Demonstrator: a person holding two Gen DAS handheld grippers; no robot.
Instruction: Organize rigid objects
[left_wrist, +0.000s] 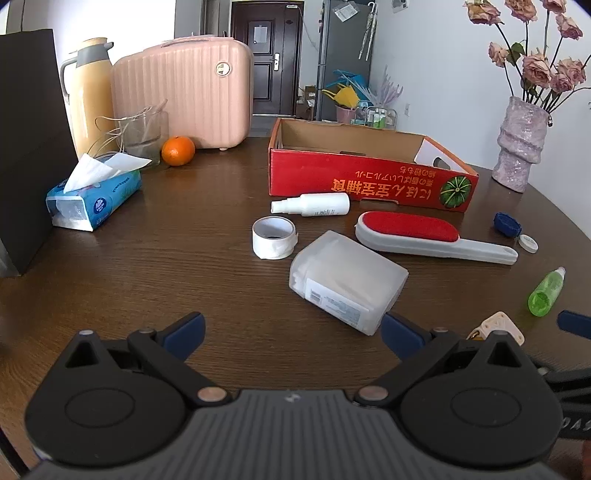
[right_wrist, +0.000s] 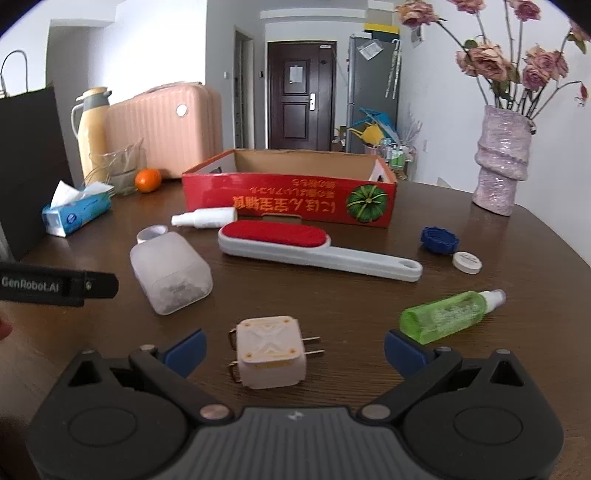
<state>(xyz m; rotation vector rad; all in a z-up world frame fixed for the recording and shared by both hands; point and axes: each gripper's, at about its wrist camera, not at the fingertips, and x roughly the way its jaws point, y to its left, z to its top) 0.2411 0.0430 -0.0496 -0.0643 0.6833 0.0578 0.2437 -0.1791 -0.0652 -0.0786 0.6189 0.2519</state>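
Note:
An open red cardboard box (left_wrist: 369, 181) (right_wrist: 288, 199) stands at the back of the table. In front of it lie a white spray bottle (left_wrist: 314, 205) (right_wrist: 207, 217), a red lint brush (left_wrist: 424, 234) (right_wrist: 303, 245), a tape roll (left_wrist: 273, 238), a frosted plastic box (left_wrist: 347, 280) (right_wrist: 170, 273), a blue cap (right_wrist: 439, 240), a small white lid (right_wrist: 467, 263), a green spray bottle (left_wrist: 546, 291) (right_wrist: 450, 315) and a beige plug adapter (right_wrist: 269, 350). My left gripper (left_wrist: 291, 332) is open and empty, near the frosted box. My right gripper (right_wrist: 293, 349) is open, its fingers either side of the adapter.
A tissue pack (left_wrist: 92, 199), an orange (left_wrist: 178, 150), a glass (left_wrist: 144, 134), a thermos (left_wrist: 90, 92), a pink case (left_wrist: 184, 92) and a black bag (left_wrist: 26, 147) stand at the left. A vase of flowers (right_wrist: 502, 162) stands at the right.

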